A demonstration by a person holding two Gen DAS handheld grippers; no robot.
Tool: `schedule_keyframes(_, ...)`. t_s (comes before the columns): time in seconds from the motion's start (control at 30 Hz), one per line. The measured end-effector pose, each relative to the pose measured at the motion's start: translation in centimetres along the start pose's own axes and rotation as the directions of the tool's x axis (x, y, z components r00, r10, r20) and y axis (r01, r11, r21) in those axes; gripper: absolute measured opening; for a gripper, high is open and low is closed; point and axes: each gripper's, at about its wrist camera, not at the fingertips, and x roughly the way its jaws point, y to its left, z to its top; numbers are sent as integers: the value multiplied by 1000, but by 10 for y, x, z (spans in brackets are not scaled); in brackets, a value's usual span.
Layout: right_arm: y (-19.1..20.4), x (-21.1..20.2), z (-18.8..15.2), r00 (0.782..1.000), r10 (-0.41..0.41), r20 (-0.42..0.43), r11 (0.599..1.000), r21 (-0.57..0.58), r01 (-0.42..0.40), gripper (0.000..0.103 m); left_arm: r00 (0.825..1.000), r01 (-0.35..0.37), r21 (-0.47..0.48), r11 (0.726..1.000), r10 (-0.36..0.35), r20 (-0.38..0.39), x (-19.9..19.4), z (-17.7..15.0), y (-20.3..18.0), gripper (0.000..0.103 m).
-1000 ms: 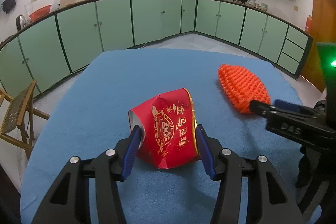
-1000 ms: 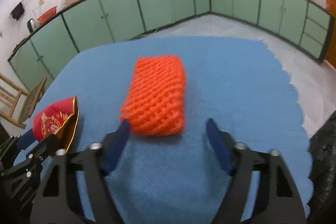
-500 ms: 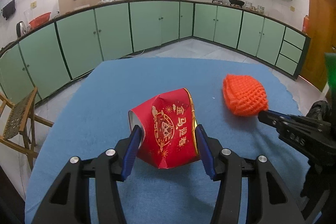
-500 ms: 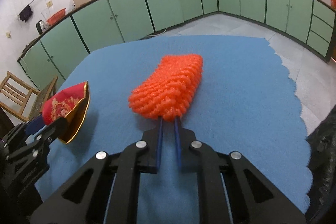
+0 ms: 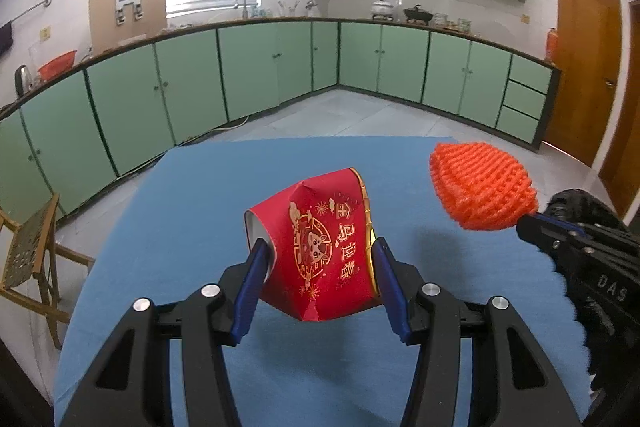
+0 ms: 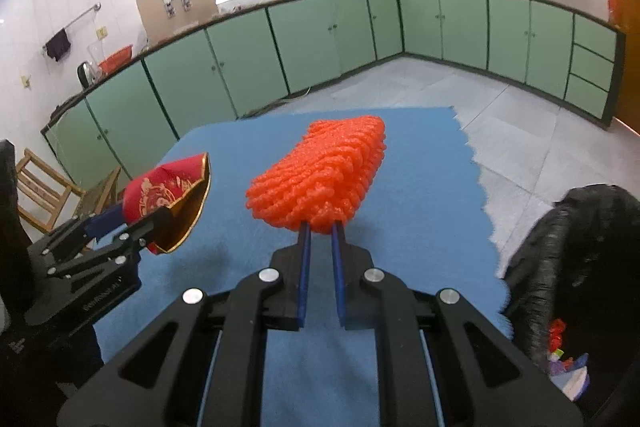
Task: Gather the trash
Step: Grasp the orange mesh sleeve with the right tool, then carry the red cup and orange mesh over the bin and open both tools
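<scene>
Both grippers are angling downward above the blue cloth (image 5: 192,195). The left gripper (image 5: 318,259) is clamping the crumpled red cup (image 5: 320,247), lifted off the cloth. The right gripper (image 6: 320,231) is pinching the orange net (image 6: 324,171) with its 2 fingers nearly together. Only the right view is showing a black bag (image 6: 576,251), possibly holding trash.

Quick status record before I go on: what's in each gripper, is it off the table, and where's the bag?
left gripper: shut on crushed red paper cup
right gripper: shut on orange foam net
items: both appear lifted off the blue tablecloth, shadows beneath them
trash bag: black bag at the table's right edge, some scraps inside
table: nothing else seen on the cloth
</scene>
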Motion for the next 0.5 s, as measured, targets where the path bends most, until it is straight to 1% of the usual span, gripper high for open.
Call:
schedule_keyframes(0.2,-10,-39,3,998,-27,57,1000,-4,28,10,998,43,27,999,-44,42,-24,8,-20,53)
schedule_keyframes(0.5,-32,-92,-1,989,-69,130,998,13,68,9,989,107,56,993,-112,97,-55,17,-54,53)
